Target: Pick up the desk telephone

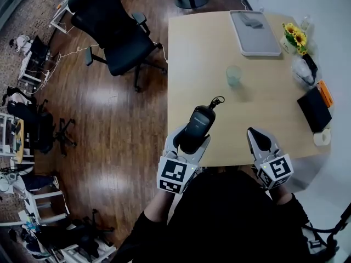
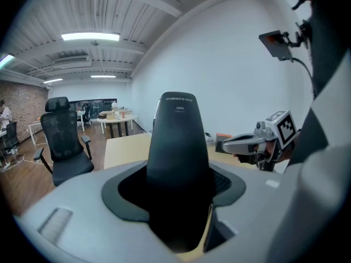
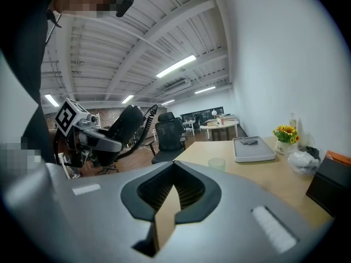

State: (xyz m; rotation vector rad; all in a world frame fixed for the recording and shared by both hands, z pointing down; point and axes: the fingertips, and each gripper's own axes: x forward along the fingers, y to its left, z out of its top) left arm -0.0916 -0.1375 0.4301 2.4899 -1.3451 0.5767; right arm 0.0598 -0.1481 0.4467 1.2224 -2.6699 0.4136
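The desk telephone's black handset point(image 1: 198, 123) is held over the near part of the wooden table point(image 1: 203, 48). My left gripper point(image 1: 189, 140) is shut on the handset's lower end. A short black cord point(image 1: 217, 101) curls off its far end. In the left gripper view the handset point(image 2: 176, 147) stands upright between the jaws and fills the centre. My right gripper point(image 1: 257, 135) hovers to the right near the table's front edge, shut with nothing in it. The right gripper view shows its jaws point(image 3: 173, 188) together, and the left gripper point(image 3: 90, 137) with the handset point(image 3: 124, 121) off to the left. No telephone base is in view.
A clear cup point(image 1: 233, 75) stands mid-table. A grey tray point(image 1: 255, 33) lies at the far end, with sunflowers point(image 1: 296, 37) to its right. A black notebook point(image 1: 314, 108) and a tape roll point(image 1: 322, 137) are at the right edge. A black office chair point(image 1: 118, 32) stands left of the table.
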